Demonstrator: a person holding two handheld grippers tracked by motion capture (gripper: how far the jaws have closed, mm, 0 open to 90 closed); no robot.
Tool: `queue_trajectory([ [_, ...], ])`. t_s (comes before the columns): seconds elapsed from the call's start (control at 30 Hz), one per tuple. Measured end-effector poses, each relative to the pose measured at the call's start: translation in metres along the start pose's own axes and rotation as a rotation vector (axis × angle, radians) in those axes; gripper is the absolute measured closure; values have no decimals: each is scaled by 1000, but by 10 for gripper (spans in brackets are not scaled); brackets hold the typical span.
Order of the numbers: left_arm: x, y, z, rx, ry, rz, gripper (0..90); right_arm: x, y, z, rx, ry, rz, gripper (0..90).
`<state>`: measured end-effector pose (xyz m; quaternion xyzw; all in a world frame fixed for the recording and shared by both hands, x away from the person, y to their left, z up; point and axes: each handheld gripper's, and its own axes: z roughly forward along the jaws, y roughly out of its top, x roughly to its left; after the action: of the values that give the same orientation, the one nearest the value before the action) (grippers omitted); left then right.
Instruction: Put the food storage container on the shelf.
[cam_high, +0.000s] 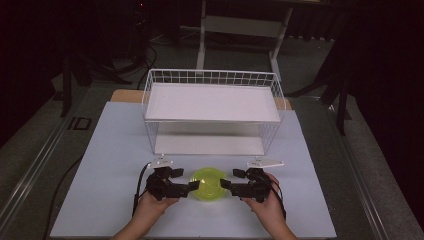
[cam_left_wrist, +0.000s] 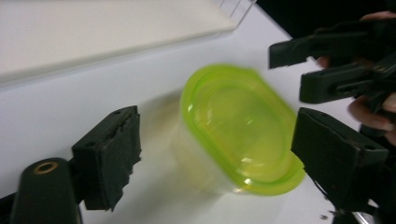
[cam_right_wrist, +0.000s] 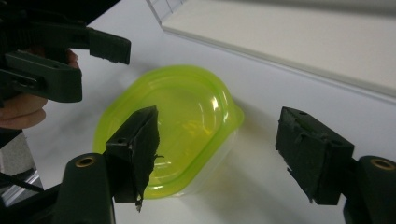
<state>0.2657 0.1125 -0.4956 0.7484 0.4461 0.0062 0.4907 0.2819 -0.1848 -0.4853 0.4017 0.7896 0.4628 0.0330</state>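
A: Field note. Left gripper (cam_high: 196, 185) sits at the left edge of the tub (cam_high: 210, 184), right gripper (cam_high: 224, 184) at its right edge. Both sets of jaws stand apart, nothing clamped yet, as far as I can read it.

B: Where's the tub to your left jaws?

A: In the left gripper view the tub (cam_left_wrist: 240, 128) lies between the pads, nearer the right one, not pressed by either. I'd centre it before squeezing.

B: And the right side?

A: In the right gripper view the lid (cam_right_wrist: 170, 123) sits ahead of the left pad; the right pad hangs off over bare table (cam_right_wrist: 261, 93). I judge that hand needs to slide across so the rim lands between the pads.

B: What does the high view add?

A: The rack (cam_high: 212, 107) beyond both grippers, shelves bare. The gripper views give pad gaps instead.
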Motion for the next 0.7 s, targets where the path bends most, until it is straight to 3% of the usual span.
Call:
queue_trajectory([
  [0.1,2,-3,3,10,-24,-27,232,-3,-3,3,25,2,34,327],
  [0.17,2,-5,4,21,-26,-37,316,-5,-5,5,38,2,44,346],
  [0.3,2,-8,6,49,-12,-53,388,-5,-7,8,63,4,51,352],
  [0.37,2,-9,6,50,-5,-67,476,-6,-9,11,83,5,61,401],
  [0.53,4,-9,6,53,-24,-95,597,-5,-9,11,91,15,74,475],
  [0.6,4,-8,7,66,-34,-117,618,-4,-8,11,99,29,84,511],
  [0.7,4,-7,7,73,-35,-118,644,-3,-7,11,105,41,82,576],
])
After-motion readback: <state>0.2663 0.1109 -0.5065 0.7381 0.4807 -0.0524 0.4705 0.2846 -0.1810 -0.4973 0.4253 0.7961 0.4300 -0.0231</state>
